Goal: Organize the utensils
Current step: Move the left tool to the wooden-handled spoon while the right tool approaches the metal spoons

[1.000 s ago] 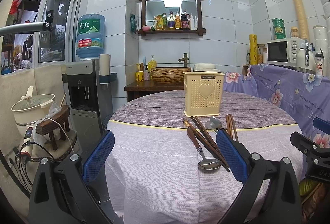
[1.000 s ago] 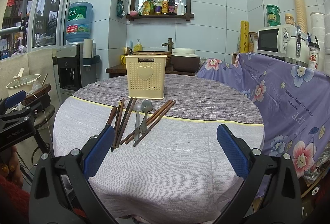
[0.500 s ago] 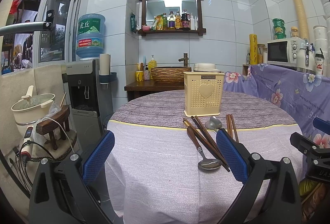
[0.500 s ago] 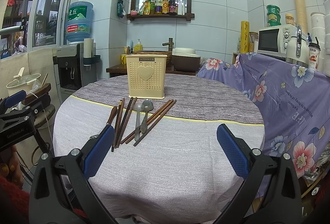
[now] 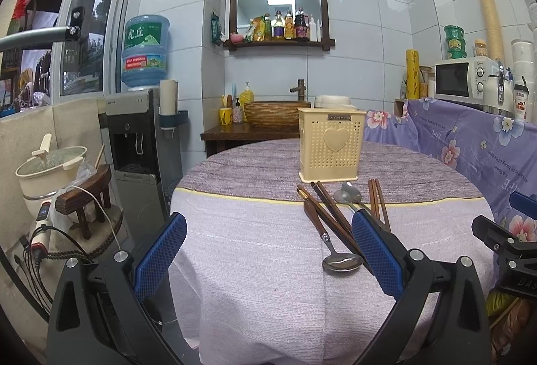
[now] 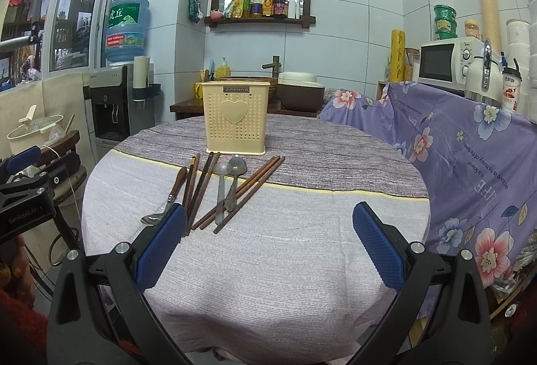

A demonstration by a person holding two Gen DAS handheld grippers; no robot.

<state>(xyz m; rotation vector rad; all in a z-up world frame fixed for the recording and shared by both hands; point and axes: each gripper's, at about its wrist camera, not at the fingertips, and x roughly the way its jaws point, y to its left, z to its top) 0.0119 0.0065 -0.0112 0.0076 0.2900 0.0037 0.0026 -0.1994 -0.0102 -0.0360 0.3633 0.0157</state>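
Both tools, left point(image 5: 268, 247) & right point(image 6: 270, 235), spread wide w/ textured blue pads, gripping nothing, near edge of round cloth-covered desk point(image 6: 268, 264); wooden chopsticks point(image 6: 256, 183), metal spoons point(image 6: 221, 187) lie loose just before perforated cream plastic holder point(image 6: 236, 118).

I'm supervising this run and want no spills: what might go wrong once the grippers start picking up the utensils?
The chopsticks and metal spoons lie crossed and touching, so lifting one may drag its neighbours. The wooden-handled spoon lies nearest the table's front edge and could be nudged off. The cream holder looks light; a clumsy insertion might tip it.
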